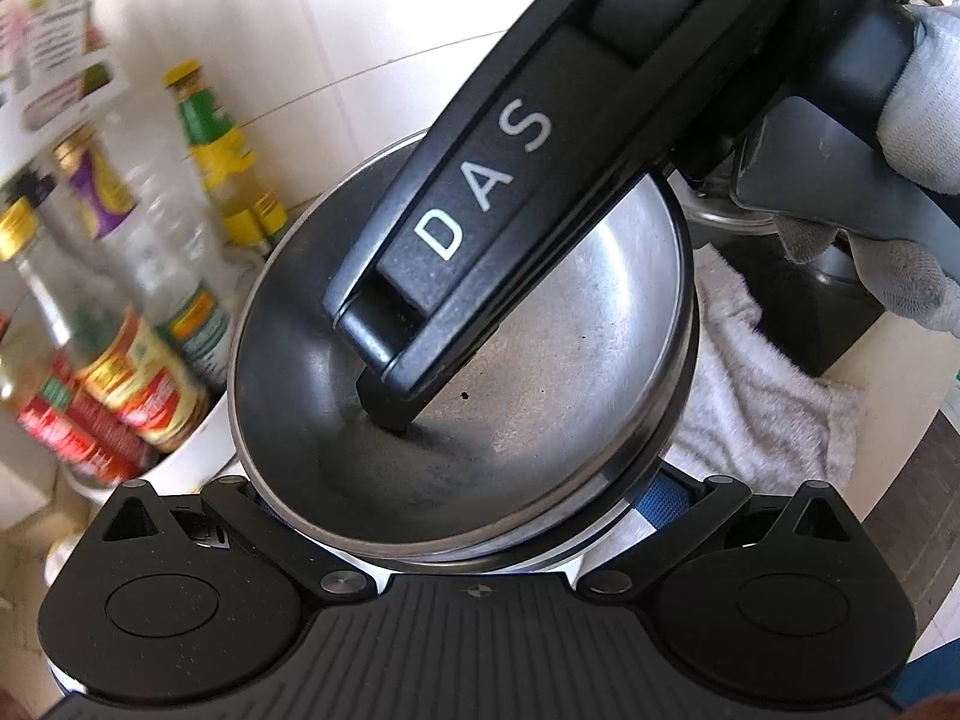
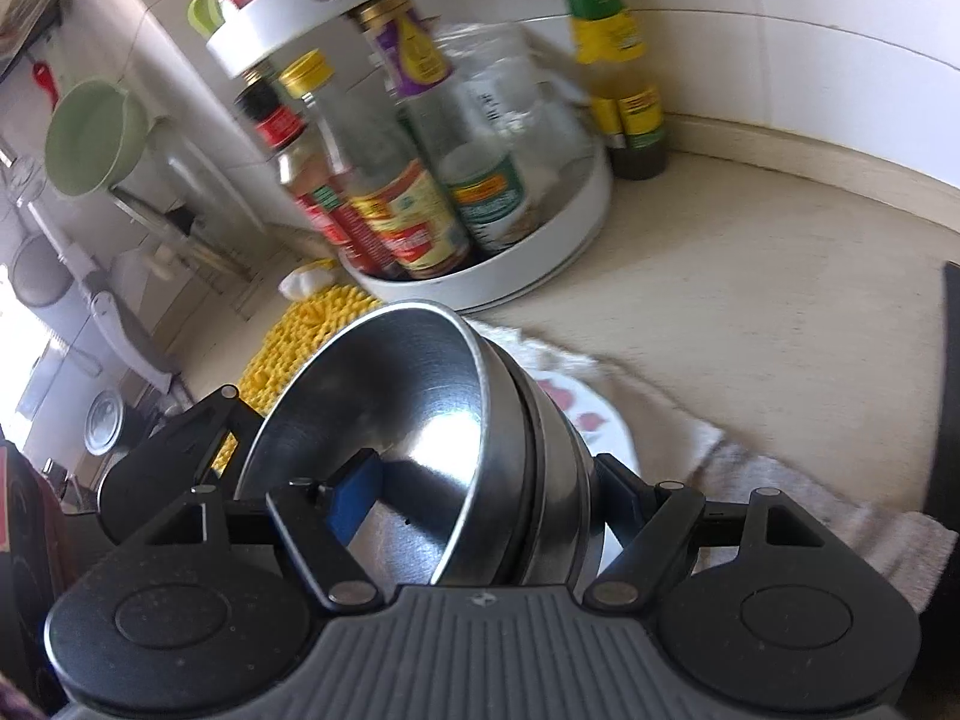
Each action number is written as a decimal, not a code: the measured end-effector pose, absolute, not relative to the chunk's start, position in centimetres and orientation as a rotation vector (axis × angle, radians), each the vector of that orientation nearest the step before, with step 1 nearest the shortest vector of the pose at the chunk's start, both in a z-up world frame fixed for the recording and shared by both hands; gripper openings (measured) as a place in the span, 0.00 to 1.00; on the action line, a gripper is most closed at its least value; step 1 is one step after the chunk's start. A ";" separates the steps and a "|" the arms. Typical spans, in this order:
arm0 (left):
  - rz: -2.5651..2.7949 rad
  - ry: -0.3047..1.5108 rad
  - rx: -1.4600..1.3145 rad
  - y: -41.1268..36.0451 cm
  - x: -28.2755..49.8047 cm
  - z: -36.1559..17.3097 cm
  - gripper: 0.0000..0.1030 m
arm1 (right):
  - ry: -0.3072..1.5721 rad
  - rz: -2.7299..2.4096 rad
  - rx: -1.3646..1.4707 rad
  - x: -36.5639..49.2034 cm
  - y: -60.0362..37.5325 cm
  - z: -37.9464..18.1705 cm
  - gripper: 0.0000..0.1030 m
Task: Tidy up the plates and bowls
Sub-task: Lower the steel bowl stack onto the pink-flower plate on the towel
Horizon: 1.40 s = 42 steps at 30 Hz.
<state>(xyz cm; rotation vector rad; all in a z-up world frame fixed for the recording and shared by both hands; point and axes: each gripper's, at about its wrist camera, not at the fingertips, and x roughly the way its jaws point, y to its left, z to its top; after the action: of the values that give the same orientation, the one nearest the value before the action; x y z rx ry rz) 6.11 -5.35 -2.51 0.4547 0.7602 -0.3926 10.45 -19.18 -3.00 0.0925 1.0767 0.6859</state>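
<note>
A stack of nested steel bowls [image 1: 540,330] fills the left wrist view, tilted towards the camera. My right gripper [image 2: 486,468] is shut on the stack [image 2: 384,396]: its blue-padded finger [image 2: 354,498] presses inside the top bowl and the other finger sits against the outer wall. That inner finger [image 1: 390,408] shows from above in the left wrist view. My left gripper [image 1: 462,501] stands wide on either side of the stack's underside, and the rim hides its fingertips. Below the bowls lies a white flowered plate [image 2: 600,420].
A white towel [image 2: 780,498] covers the beige counter under the plate. A white turntable rack [image 2: 510,282] full of sauce bottles stands just behind, with a tall green-labelled bottle [image 2: 624,60] beside it. A yellow knitted mat [image 2: 312,324] lies on the left. A gloved hand [image 1: 924,120] holds the right gripper.
</note>
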 end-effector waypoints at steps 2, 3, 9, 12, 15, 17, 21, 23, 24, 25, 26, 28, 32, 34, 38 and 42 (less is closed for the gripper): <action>-0.372 0.767 0.447 -4.9 5.4 -2.4 1.00 | 1.080 0.705 0.082 10.4 -18.2 -3.1 0.92; -0.363 0.770 0.442 -4.6 5.3 -2.4 1.00 | 1.081 0.713 0.078 10.4 -17.8 -3.2 0.92; -0.308 0.781 0.419 -2.8 4.8 -2.7 1.00 | 1.083 0.762 0.054 10.3 -15.4 -3.4 0.92; -0.284 0.785 0.408 -2.3 4.6 -2.7 1.00 | 1.085 0.781 0.044 10.3 -14.6 -3.3 0.92; -0.274 0.793 0.397 -2.3 4.4 -2.7 1.00 | 1.091 0.786 0.037 10.5 -14.1 -3.4 0.92; -0.272 0.798 0.389 -2.5 4.0 -2.7 1.00 | 1.098 0.786 0.034 10.7 -13.9 -3.6 0.92; -0.278 0.821 0.368 -2.8 5.0 -3.6 1.00 | 1.121 0.760 0.041 11.4 -14.1 -4.6 0.92; -0.286 0.837 0.366 -3.0 5.5 -4.1 1.00 | 1.136 0.747 0.053 11.7 -14.3 -5.2 0.92; -0.288 0.841 0.370 -3.1 5.7 -4.3 1.00 | 1.138 0.743 0.059 11.9 -14.5 -5.4 0.92; -0.290 0.844 0.374 -3.2 6.0 -4.5 1.00 | 1.140 0.740 0.064 12.0 -14.6 -5.6 0.92; -0.291 0.847 0.375 -3.3 6.3 -4.7 1.00 | 1.139 0.736 0.070 12.2 -14.7 -5.8 0.92; -0.290 0.851 0.377 -3.5 6.7 -5.0 1.00 | 1.141 0.730 0.077 12.6 -14.9 -6.3 0.92; -0.282 0.863 0.395 -4.0 7.6 -6.0 1.00 | 1.136 0.724 0.101 13.4 -15.2 -7.5 0.92; -0.276 0.865 0.412 -4.3 7.9 -6.6 1.00 | 1.135 0.725 0.109 13.7 -15.3 -8.2 0.92; -0.261 0.879 0.437 -4.5 8.3 -8.0 1.00 | 1.130 0.735 0.123 14.4 -15.4 -10.0 0.92; -0.251 0.902 0.467 -4.7 8.7 -9.4 1.00 | 1.133 0.749 0.133 14.8 -15.5 -11.6 0.92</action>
<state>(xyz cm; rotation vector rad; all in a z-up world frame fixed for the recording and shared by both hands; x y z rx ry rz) 8.73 -4.71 -9.35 0.4668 0.9021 -0.2511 14.83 -15.46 -11.62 0.1330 1.1326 0.7492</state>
